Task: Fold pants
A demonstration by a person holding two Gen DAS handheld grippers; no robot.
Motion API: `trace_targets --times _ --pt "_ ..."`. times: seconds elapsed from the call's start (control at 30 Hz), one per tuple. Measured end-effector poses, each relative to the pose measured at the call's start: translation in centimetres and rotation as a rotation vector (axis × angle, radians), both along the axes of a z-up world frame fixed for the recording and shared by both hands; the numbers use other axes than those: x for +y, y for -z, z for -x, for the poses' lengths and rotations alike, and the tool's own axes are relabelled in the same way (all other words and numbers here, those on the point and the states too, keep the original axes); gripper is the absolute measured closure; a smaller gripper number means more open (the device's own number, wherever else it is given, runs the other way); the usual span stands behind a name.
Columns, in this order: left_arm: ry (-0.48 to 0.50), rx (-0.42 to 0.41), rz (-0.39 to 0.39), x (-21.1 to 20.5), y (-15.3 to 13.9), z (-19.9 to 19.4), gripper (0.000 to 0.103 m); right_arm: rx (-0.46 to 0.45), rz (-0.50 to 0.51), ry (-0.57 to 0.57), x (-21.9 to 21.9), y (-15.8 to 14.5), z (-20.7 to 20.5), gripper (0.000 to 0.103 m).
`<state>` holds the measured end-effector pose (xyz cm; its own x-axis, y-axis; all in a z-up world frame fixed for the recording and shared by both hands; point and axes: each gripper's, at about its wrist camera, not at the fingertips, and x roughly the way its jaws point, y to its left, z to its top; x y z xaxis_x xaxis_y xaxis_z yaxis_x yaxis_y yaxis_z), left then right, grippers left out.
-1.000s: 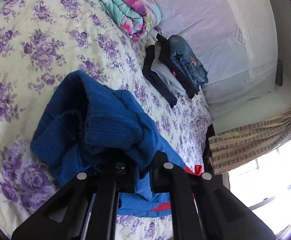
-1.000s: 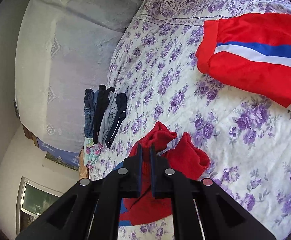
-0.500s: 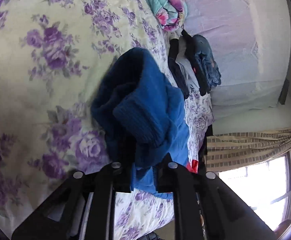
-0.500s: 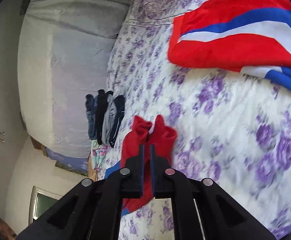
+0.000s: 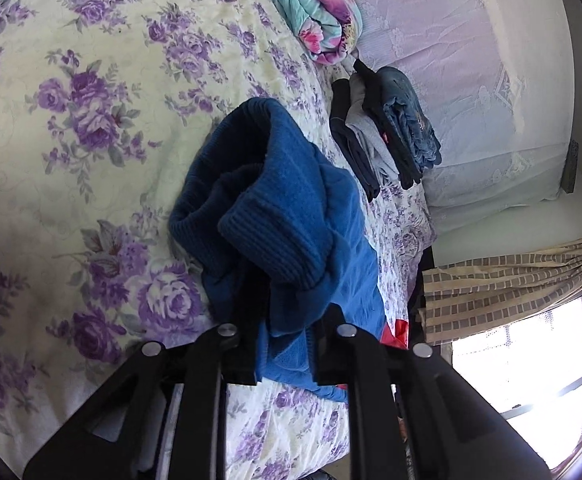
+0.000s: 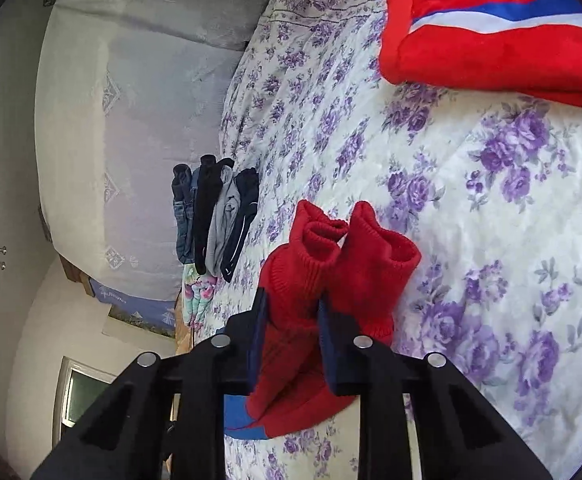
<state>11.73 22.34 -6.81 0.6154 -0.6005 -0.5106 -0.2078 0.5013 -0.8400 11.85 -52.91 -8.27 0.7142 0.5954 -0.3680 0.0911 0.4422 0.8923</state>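
Clamping blue fabric, the left gripper [image 5: 285, 344] is seen low in the left wrist view: its jaws are nearly together w/ a fold of the pants [image 5: 275, 216] pinched between them. The blue ribbed cuffs [image 5: 267, 240] are bunched just ahead of the fingers, slumped on the floral bedspread [image 5: 91, 120].

In the right wrist view the right gripper [image 6: 291, 344] is opening; the red cuffs [image 6: 343, 264] of the same pants lie between the jaws, and whether the pads touch the cloth can't be told. A bit of blue fabric [image 6: 239, 416] is seen under the red, near the left finger.

Beyond the blue cuffs, a stack of folded dark and grey garments [image 5: 387, 136] is set near the bed's far edge, apart from the pants. A rolled teal-and-pink quilt [image 5: 315, 12] lies just beyond that stack. Past the bed edge, a pale lace-covered surface [image 5: 471, 80] is seen, and a checked curtain [image 5: 511, 280] hangs by a bright window [image 5: 531, 380] at lower right.

In the right view, a red garment w/ blue and white stripes [image 6: 491, 28] is spread on the bedspread well apart from the red cuffs, w/ bare floral sheet between. Nothing stands between either gripper and its cuffs.
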Motion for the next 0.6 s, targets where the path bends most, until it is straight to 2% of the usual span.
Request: trace_targets --times 0.07,0.2,0.27,0.3,0.4,0.43,0.5,0.53,0.57,0.6 --pt "0.001 -0.002 -0.005 -0.1 -0.1 -0.2 0.090 -0.009 0.018 0.008 0.1 -0.4 0.0 0.090" --pt "-0.012 -0.026 0.011 0.3 -0.7 0.2 0.090 -0.109 0.049 0.022 0.0 -3.6 1.8 0.098" --pt "-0.016 -0.042 0.015 0.7 -1.2 0.6 0.090 -0.128 0.069 0.027 -0.8 -4.5 3.0 0.098" --pt "-0.010 -0.044 0.020 0.9 -1.2 0.8 0.090 -0.114 0.086 0.037 -1.4 -4.2 3.4 0.098" --pt "0.011 0.006 0.014 1.0 0.0 1.0 0.089 0.019 0.069 0.077 -3.0 0.0 3.7 0.098" --pt "0.013 0.027 0.011 1.0 0.5 1.1 0.086 0.063 0.054 0.076 -3.2 1.6 3.6 0.098" --pt "0.019 0.024 0.013 1.1 0.5 1.7 0.084 0.088 0.024 0.068 -3.3 2.8 3.5 0.097" --pt "0.024 0.016 -0.007 1.2 -0.1 2.0 0.077 0.076 0.000 0.080 -3.5 2.5 3.8 0.094" --pt "0.021 0.005 -0.049 1.3 -0.9 2.6 0.059 0.059 -0.009 0.092 -3.8 1.9 4.2 0.094" --pt "0.006 -0.017 -0.132 1.3 -2.3 3.5 0.051 0.036 0.010 0.116 -4.2 0.9 4.7 0.094"
